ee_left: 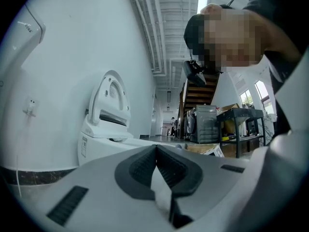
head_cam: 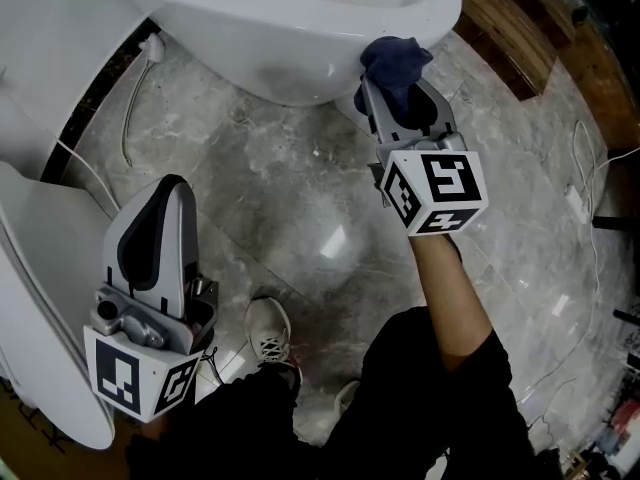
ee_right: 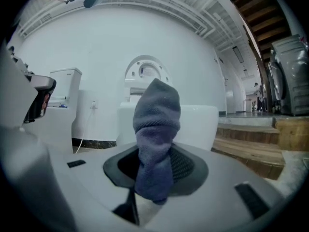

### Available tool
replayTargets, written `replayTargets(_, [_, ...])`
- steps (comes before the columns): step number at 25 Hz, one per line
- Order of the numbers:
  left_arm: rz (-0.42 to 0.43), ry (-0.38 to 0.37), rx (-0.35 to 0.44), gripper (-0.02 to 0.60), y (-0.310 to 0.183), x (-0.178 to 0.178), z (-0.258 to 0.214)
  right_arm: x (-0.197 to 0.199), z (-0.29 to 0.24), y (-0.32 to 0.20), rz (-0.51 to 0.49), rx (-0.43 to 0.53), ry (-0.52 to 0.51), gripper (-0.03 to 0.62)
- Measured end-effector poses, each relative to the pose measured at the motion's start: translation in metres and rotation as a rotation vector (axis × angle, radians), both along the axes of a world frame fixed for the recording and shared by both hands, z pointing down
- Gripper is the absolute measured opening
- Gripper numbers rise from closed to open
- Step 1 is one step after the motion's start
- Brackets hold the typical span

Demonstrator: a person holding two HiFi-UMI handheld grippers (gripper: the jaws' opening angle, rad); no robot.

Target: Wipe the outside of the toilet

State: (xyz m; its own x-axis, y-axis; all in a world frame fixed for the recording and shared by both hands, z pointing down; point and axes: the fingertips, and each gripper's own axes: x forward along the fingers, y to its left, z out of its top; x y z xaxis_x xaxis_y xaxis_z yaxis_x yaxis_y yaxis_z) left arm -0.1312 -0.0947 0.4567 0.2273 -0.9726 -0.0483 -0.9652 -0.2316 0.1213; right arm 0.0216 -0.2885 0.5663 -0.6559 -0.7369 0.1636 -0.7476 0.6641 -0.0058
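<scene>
Head view is filled at the top by a white, glossy toilet (head_cam: pixel 300 38), its rounded bowl set on a grey marbled floor (head_cam: pixel 290 198). The right tongs (head_cam: pixel 398 88) are clamped on a bunched dark blue cloth (head_cam: pixel 395 60), which is held touching the bowl's outer front edge. The left tongs (head_cam: pixel 170 183) are closed with nothing between them, well apart from the bowl.

glossy white toilet (head_cam: pixel 300 38), fuzzy dark blue cloth (head_cam: pixel 395 63), polished marble-look floor (head_cam: pixel 300 188), matt wood step (head_cam: pixel 510 28).
</scene>
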Motion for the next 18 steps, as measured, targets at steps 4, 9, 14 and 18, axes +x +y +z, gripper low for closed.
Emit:
replayTargets(4, [-0.002, 0.007, -0.009, 0.009, 0.000, -0.001, 0.007, -0.005, 0.023, -0.002, -0.010, -0.044, 0.012, 0.124])
replayTargets(9, [-0.002, 0.012, -0.020, 0.009, -0.001, -0.004, 0.014, -0.010, 0.044, -0.002, -0.018, -0.063, 0.032, 0.124])
replayTargets(14, [0.005, 0.020, -0.027, 0.009, 0.000, -0.004, 0.017, -0.014, 0.064, -0.003, -0.025, -0.069, 0.050, 0.124])
replayTargets(18, [0.005, 0.035, -0.026, 0.010, -0.001, -0.005, 0.019, -0.020, 0.095, -0.005, -0.053, -0.121, 0.075, 0.124])
